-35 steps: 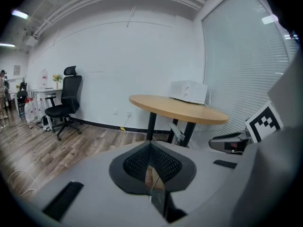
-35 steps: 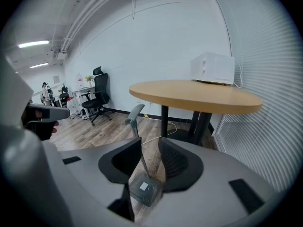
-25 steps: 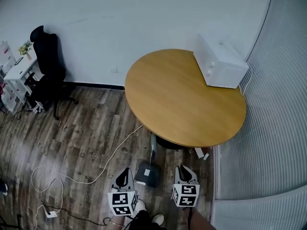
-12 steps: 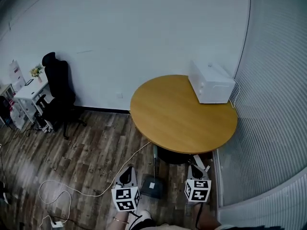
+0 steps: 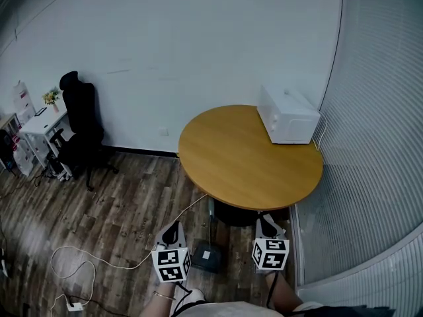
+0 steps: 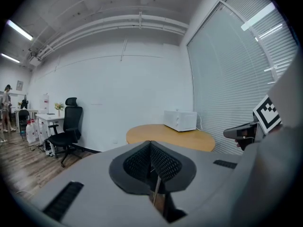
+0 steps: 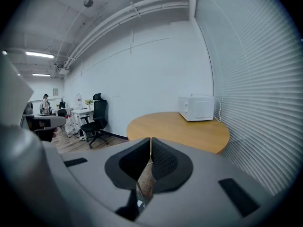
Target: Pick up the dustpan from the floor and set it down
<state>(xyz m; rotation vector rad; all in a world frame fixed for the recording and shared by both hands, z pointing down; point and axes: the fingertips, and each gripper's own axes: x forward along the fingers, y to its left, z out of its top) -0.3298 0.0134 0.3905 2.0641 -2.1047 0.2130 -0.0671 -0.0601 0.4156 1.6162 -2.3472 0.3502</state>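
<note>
Down on the floor (image 5: 112, 210), between the two tools, the dustpan (image 5: 207, 259) is resting with its thin handle reaching toward the foot of the round desk (image 5: 244, 160). Neither tool is touching it. The left tool (image 5: 173, 230) and the right tool (image 5: 264, 222) are hanging above the floor on either side of it, each with its jaws pressed together at the tips and gripping nothing. That is fitting two readings alike: a dustpan waiting to be lifted, or one set down and let go.

Trouble, as I am judging it, is lying in what surrounds the dustpan. A white cable (image 5: 193, 204) is trailing across the boards close by it and near the person's feet, so a foot or a tool could be snagging it. The desk's rim is overhanging the handle's far end, so a handle swung upward could be striking it.

Only the head view is showing the dustpan and cable. Both gripper views are looking out level over the desk, the white microwave (image 7: 196, 109) and the black chair (image 6: 70, 122), and only they are showing the pads meeting.
</note>
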